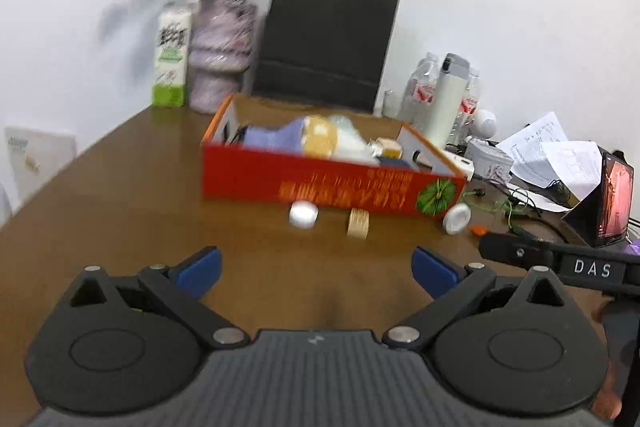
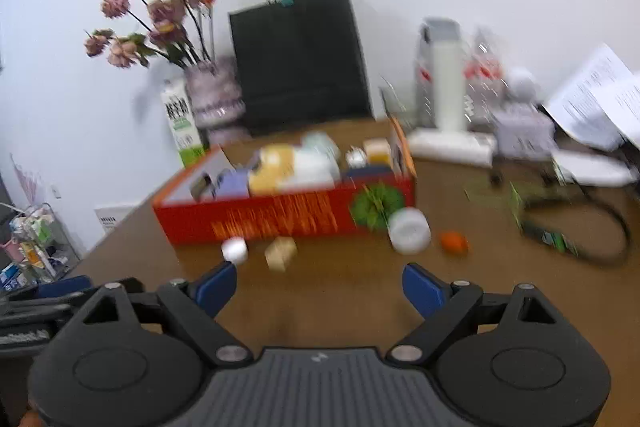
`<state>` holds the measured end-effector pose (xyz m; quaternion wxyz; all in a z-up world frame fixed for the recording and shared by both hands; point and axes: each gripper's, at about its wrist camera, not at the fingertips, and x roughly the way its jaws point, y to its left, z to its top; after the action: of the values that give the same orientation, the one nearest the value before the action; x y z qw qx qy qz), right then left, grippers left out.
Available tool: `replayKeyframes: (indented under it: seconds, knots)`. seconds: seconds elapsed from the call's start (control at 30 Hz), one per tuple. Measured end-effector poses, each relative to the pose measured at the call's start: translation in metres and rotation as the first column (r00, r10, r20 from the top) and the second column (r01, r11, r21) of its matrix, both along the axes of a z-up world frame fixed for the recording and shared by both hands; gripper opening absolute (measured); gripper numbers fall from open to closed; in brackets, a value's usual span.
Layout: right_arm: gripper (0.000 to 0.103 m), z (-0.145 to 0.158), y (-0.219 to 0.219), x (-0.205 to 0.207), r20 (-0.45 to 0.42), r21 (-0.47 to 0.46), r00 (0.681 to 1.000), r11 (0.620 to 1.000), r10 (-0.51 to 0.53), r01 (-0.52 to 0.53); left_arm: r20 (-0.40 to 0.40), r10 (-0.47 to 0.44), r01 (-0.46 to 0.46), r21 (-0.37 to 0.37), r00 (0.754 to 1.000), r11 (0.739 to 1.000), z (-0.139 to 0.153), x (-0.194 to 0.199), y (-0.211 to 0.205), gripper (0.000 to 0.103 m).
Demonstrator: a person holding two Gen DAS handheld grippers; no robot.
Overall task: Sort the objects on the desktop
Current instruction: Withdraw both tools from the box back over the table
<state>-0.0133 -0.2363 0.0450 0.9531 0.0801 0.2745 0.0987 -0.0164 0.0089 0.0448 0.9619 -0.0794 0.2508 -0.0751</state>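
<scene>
A red cardboard box point(image 1: 280, 183) point(image 2: 256, 223) full of mixed items sits mid-table. In front of it lie a small white jar point(image 1: 303, 214) point(image 2: 235, 250), a tan tape roll point(image 1: 357, 223) point(image 2: 281, 252), a larger white jar point(image 1: 456, 219) point(image 2: 409, 230) and a small orange object point(image 1: 478, 229) point(image 2: 454, 241). My left gripper point(image 1: 316, 269) is open and empty, short of the small jar and roll. My right gripper point(image 2: 320, 289) is open and empty, short of the roll and large jar. Its body shows at the right edge of the left wrist view point(image 1: 576, 263).
At the back stand a milk carton point(image 1: 172, 59), a vase of dried flowers point(image 1: 220, 55) and a black paper bag point(image 1: 324, 43). To the right are bottles point(image 1: 424, 87), a white flask point(image 1: 444, 99), papers point(image 1: 552, 151), cables point(image 2: 576, 227) and a lit phone point(image 1: 614, 199).
</scene>
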Motion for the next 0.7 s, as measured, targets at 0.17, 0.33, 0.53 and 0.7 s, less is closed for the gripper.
replayKeyframes:
  seconds: [0.17,0.33,0.53,0.7]
  knots:
    - [0.090,-0.012,0.001,-0.041,0.021,-0.054,0.999,0.998,0.035,-0.034,0.001,0.019,-0.019,0.041,1.000,0.999,-0.019,-0.041,0.000,0.103]
    - [0.090,-0.017,0.001,-0.083,0.059,-0.062,0.996,0.996,0.065,-0.061,0.058,0.030,-0.037,0.118,0.998,0.992,-0.023,-0.077,0.003,0.103]
    - [0.091,-0.027,0.002,-0.092,0.048,-0.108,0.998,0.993,0.050,-0.045,0.027,0.036,-0.040,0.142,0.999,0.989,-0.023,-0.073,0.008,0.103]
    - [0.089,-0.025,0.004,-0.077,0.040,-0.098,0.997,0.993,0.064,-0.060,-0.006,-0.009,0.010,0.170,1.000,0.985,-0.028,-0.056,0.006,0.103]
